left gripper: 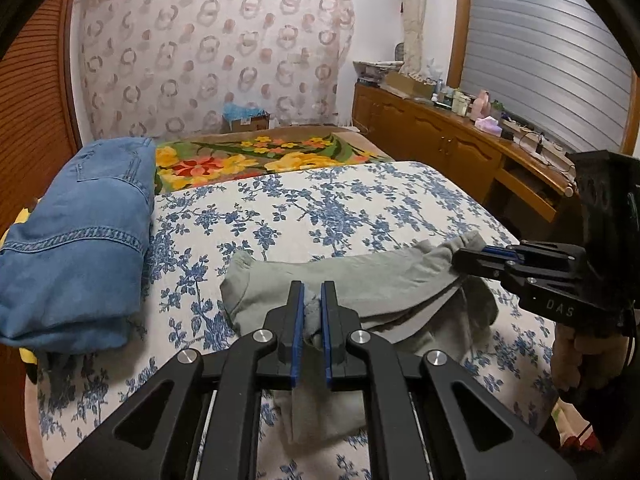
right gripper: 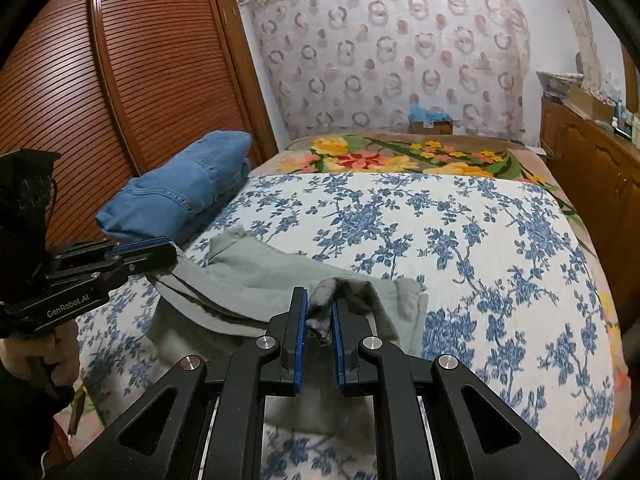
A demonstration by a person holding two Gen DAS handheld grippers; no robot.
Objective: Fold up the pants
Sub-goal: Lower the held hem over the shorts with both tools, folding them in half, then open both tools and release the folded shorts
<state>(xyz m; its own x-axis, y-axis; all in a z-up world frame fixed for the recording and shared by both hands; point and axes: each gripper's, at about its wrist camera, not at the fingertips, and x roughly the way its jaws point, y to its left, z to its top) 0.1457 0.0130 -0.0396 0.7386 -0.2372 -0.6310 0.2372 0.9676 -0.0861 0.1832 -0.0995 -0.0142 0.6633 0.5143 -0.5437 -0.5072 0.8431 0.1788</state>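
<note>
Grey-green pants (left gripper: 360,280) lie bunched near the front of the bed, partly lifted between the two grippers; they also show in the right wrist view (right gripper: 256,280). My left gripper (left gripper: 312,296) is shut on a fold of the pants at their left end. My right gripper (right gripper: 320,312) is shut on a fold at their right end. In the left wrist view the right gripper (left gripper: 460,258) comes in from the right. In the right wrist view the left gripper (right gripper: 170,254) comes in from the left.
The bed carries a blue-flowered white cover (left gripper: 340,208) and a bright floral blanket (left gripper: 256,156) behind it. Folded blue jeans (left gripper: 80,240) lie at the bed's left side. A wooden cabinet (left gripper: 460,148) with clutter stands right; a slatted wardrobe (right gripper: 80,100) left.
</note>
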